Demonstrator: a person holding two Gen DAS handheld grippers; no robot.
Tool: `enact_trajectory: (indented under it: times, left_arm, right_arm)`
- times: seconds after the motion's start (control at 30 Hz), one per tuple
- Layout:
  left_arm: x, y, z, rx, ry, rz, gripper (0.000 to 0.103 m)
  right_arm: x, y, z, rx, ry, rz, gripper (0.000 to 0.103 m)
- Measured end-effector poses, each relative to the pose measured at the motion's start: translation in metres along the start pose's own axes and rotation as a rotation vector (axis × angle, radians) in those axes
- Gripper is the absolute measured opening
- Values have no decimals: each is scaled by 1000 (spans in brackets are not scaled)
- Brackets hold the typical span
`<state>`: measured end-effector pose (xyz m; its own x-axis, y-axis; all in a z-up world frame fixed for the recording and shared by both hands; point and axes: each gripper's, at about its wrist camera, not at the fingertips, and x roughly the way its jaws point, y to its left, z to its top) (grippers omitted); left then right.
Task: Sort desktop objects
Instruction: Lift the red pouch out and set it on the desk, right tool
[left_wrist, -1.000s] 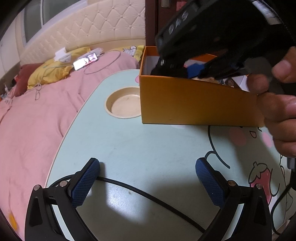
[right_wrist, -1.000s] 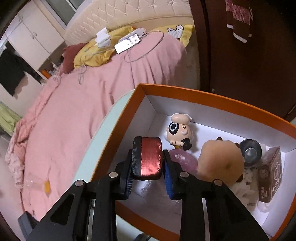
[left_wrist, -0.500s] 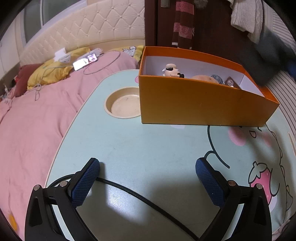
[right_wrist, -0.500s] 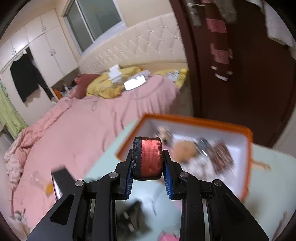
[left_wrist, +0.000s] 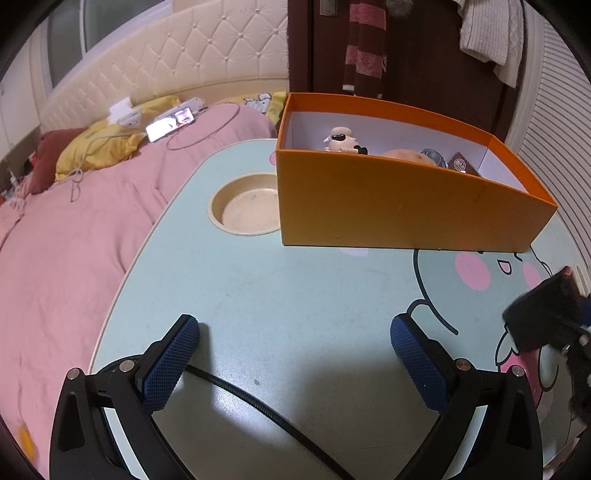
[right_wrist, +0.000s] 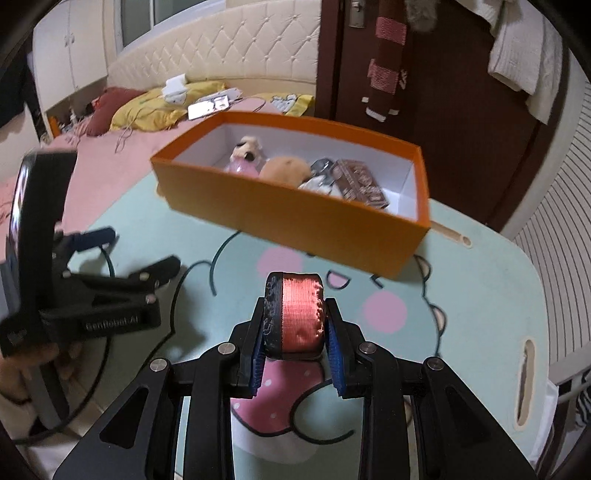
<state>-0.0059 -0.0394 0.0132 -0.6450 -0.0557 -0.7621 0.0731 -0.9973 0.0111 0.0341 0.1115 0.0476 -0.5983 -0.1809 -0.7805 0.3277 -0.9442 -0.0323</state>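
Presently, right gripper (right_wrist: 295, 334): fingers clamped on a red-and-black pouch (right_wrist: 295, 314), held above the table (right_wrist: 480, 295).
Left gripper (left_wrist: 295, 363): fingers spread wide, nothing held.
Orange box (right_wrist: 295, 210): far side.

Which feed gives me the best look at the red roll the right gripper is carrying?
The right wrist view: the red roll sits centred and sharp, clamped between the right gripper's blue pads. The left wrist view catches only a dark, blurred part of it at its right edge.
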Motion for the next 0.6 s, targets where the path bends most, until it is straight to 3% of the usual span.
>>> enact_trajectory:
  times: [0.2, 0.33, 0.37, 0.5, 0.6]
  left_arm:
    - [-2, 0, 4, -4, 6, 1, 103]
    - [-4, 1, 7, -4, 8, -2, 103]
    - [-4, 0, 8, -4, 8, -1, 103]
    - [-4, -2, 8, -4, 10, -1, 103]
    - [-4, -1, 11, -2, 28, -11, 102]
  right_arm:
    - [-7, 6, -10, 5, -35, 87, 33]
    - [-26, -1, -7, 37, -126, 161, 68]
    - [-34, -8, -6, 63, -172, 193, 73]
    - [-53, -37, -7, 174, -277, 325, 75]
    - [-53, -59, -7, 272, -289, 359, 75]
